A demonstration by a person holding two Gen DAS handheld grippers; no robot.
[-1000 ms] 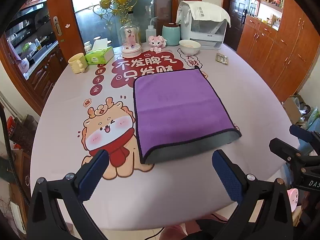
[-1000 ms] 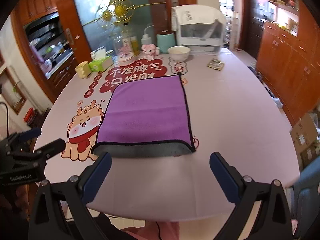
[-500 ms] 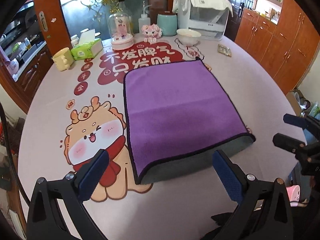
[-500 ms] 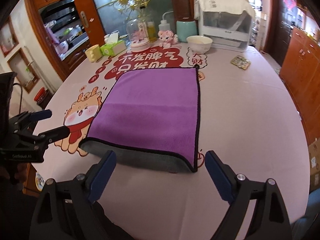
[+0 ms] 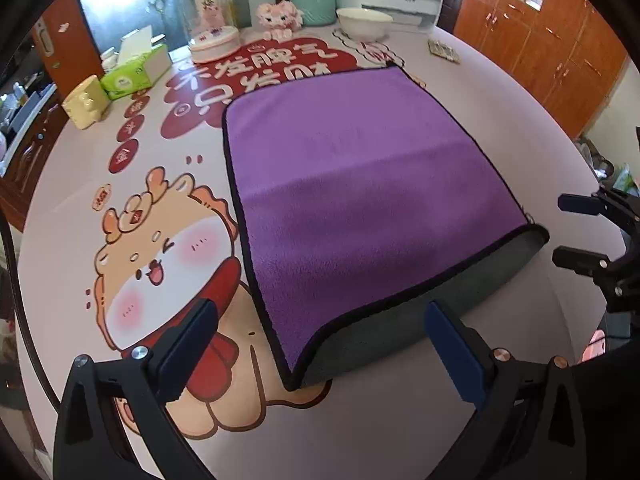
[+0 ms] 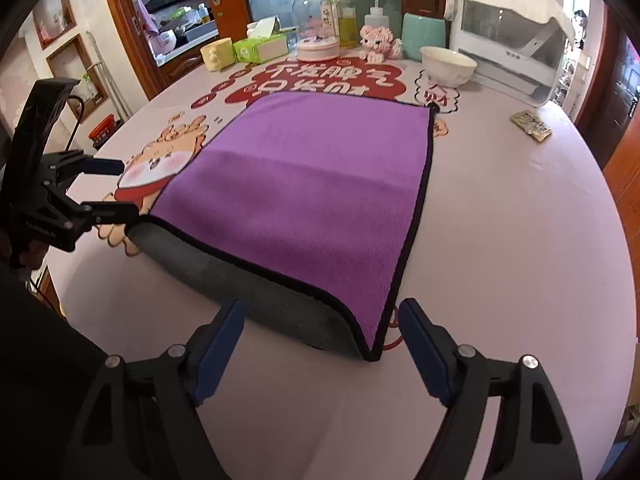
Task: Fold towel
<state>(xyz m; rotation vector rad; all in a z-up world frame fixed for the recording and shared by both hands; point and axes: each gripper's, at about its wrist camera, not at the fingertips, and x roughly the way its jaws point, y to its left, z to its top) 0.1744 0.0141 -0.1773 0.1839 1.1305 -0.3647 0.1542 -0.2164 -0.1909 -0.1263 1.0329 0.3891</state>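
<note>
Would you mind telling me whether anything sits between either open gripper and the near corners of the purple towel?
Nothing visible does. Only bare tablecloth separates the right gripper from the purple towel, and the left gripper already frames its near left corner, unobstructed.

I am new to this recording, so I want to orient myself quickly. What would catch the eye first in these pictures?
The purple towel lies mid-table, with its grey underside showing at the near edge. Left of it, the tablecloth carries a cartoon dragon, with red Chinese lettering behind. Both tongs, left and right, gape open at the towel's near corners.
</note>
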